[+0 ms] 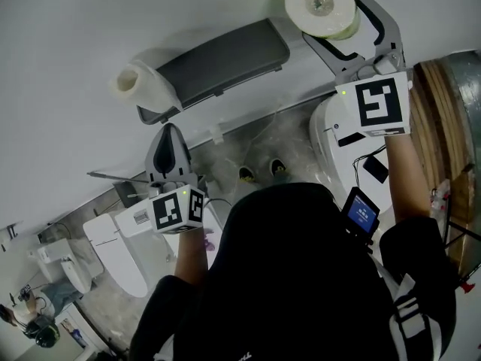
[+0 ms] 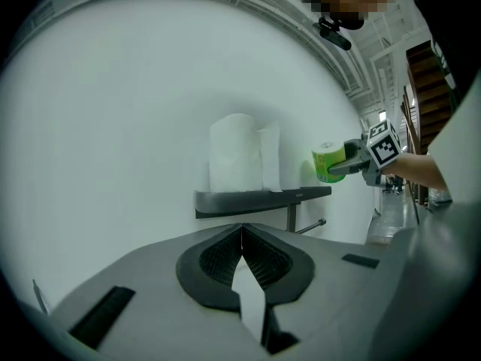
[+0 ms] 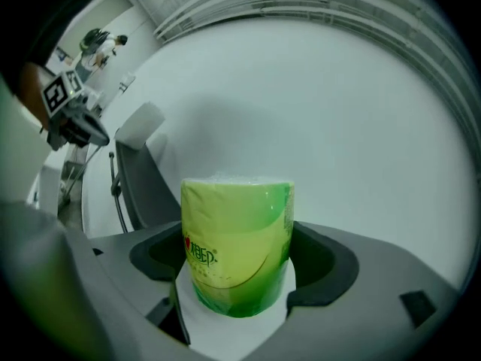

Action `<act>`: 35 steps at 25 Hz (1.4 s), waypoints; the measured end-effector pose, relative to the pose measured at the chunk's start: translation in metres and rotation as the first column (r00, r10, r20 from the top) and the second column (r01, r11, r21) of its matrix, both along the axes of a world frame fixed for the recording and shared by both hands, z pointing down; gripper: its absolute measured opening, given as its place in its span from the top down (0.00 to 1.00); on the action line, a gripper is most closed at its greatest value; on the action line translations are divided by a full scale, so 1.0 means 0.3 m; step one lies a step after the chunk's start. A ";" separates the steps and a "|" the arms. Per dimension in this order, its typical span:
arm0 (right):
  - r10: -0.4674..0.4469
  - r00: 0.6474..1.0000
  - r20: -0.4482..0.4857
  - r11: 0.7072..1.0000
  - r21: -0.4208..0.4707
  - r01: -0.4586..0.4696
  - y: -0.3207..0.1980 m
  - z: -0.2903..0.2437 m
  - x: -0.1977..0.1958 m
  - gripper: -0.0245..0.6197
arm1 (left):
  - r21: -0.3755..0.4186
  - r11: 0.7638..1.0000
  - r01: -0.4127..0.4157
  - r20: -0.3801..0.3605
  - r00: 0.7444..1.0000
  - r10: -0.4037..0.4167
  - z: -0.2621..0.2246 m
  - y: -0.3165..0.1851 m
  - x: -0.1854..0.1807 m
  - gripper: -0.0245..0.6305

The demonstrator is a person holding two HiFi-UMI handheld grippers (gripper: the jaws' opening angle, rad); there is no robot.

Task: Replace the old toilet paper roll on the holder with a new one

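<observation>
Right hand-held gripper clamps a green-wrapped roll; left hand-held gripper, jaws together and empty, faces the holder.

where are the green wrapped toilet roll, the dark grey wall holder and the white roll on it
green wrapped toilet roll (image 3: 237,247) right gripper view, wrapper front
dark grey wall holder (image 1: 222,62) head view, cover middle
white roll (image 2: 234,153) left gripper view, side

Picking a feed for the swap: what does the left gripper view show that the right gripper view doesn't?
Left gripper view only: the left gripper close up, jaws together and empty, and the old roll in plain front view at the holder. Right gripper view only: the right gripper shut on the new roll, its red print visible up close. Both: the holder, the new roll, the white wall.
</observation>
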State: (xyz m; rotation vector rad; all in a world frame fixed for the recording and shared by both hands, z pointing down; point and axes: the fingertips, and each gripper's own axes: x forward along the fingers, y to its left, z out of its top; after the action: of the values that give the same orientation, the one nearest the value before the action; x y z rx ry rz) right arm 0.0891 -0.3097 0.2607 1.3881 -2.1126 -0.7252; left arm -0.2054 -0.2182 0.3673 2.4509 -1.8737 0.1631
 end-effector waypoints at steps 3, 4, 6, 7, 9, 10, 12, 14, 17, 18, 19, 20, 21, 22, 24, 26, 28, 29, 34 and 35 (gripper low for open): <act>0.016 0.993 -0.119 1.000 -0.003 -0.017 0.008 0.091 0.029 0.32 | 0.000 1.000 0.007 -0.001 1.000 -0.007 0.013 0.008 0.023 0.93; 0.016 0.989 -0.148 1.000 -0.003 -0.017 0.011 0.127 0.035 0.32 | -0.002 1.000 0.006 0.000 1.000 -0.006 0.019 0.012 0.033 0.93; 0.016 0.979 -0.204 1.000 -0.008 -0.018 0.012 0.200 0.046 0.32 | 0.000 1.000 0.001 0.002 1.000 -0.001 0.022 0.009 0.054 0.93; 0.015 0.973 -0.232 1.000 -0.014 -0.018 0.010 0.232 0.047 0.32 | 0.003 1.000 0.000 0.003 1.000 0.000 0.020 0.005 0.063 0.93; 0.006 0.961 -0.277 0.999 -0.031 -0.015 0.008 0.293 0.037 0.32 | 0.007 1.000 0.002 0.004 1.000 -0.002 0.021 -0.001 0.071 0.93; -0.004 0.956 -0.294 0.999 -0.044 -0.010 0.010 0.326 0.031 0.32 | 0.007 1.000 0.002 0.004 1.000 -0.002 0.025 -0.002 0.074 0.93; -0.027 0.949 -0.314 0.997 -0.079 0.002 0.021 0.391 0.021 0.32 | 0.003 1.000 0.000 0.004 1.000 0.000 0.035 -0.002 0.081 0.93; -0.047 0.941 -0.334 0.994 -0.111 0.011 0.032 0.450 0.009 0.32 | 0.000 1.000 -0.002 0.005 1.000 0.002 0.035 -0.004 0.085 0.93; -0.076 0.922 -0.380 0.989 -0.146 0.021 0.042 0.521 -0.017 0.32 | -0.001 1.000 -0.002 0.007 1.000 0.002 0.028 -0.006 0.086 0.93; -0.083 0.913 -0.400 0.988 -0.153 0.022 0.042 0.542 -0.024 0.32 | -0.001 1.000 -0.003 0.007 1.000 0.003 0.028 -0.006 0.087 0.93; -0.087 0.904 -0.419 0.987 -0.157 0.022 0.041 0.563 -0.029 0.32 | -0.001 1.000 -0.004 0.008 1.000 0.004 0.030 -0.007 0.087 0.93; -0.090 0.895 -0.437 0.987 -0.160 0.022 0.038 0.581 -0.034 0.32 | -0.002 1.000 -0.004 0.009 1.000 0.004 0.031 -0.008 0.087 0.93; -0.092 0.887 -0.452 0.987 -0.160 0.021 0.034 0.597 -0.038 0.32 | -0.003 1.000 -0.004 0.010 1.000 0.004 0.032 -0.009 0.086 0.93; -0.094 0.880 -0.465 0.987 -0.160 0.021 0.031 0.608 -0.042 0.32 | -0.004 1.000 -0.004 0.011 1.000 0.004 0.033 -0.010 0.085 0.93; -0.099 0.871 -0.481 0.987 -0.161 0.023 0.030 0.622 -0.048 0.32 | -0.006 1.000 -0.003 0.014 1.000 0.003 0.031 -0.011 0.084 0.93; -0.108 0.866 -0.488 0.986 -0.166 0.029 0.028 0.631 -0.057 0.32 | -0.006 1.000 -0.001 0.016 1.000 0.001 0.029 -0.014 0.082 0.93; -0.120 0.855 -0.504 0.985 -0.165 0.041 0.024 0.639 -0.073 0.32 | -0.003 1.000 0.001 0.016 1.000 -0.001 0.031 -0.020 0.083 0.93; -0.128 0.847 -0.515 0.985 -0.165 0.049 0.022 0.645 -0.086 0.32 | -0.002 1.000 0.000 0.017 1.000 0.000 0.033 -0.022 0.083 0.93; -0.142 0.822 -0.552 0.985 -0.162 0.062 0.015 0.659 -0.149 0.32 | 0.011 1.000 -0.006 0.023 1.000 0.006 0.030 -0.032 0.074 0.93; -0.142 0.819 -0.556 0.985 -0.159 0.063 0.015 0.654 -0.157 0.32 | 0.015 1.000 -0.006 0.024 1.000 0.006 0.026 -0.031 0.074 0.93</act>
State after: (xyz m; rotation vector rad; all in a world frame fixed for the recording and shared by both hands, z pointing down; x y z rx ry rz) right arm 0.0420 -0.3050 0.4569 0.8457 -1.7239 -0.8902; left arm -0.1831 -0.2275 0.3751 2.4757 -1.8836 0.1797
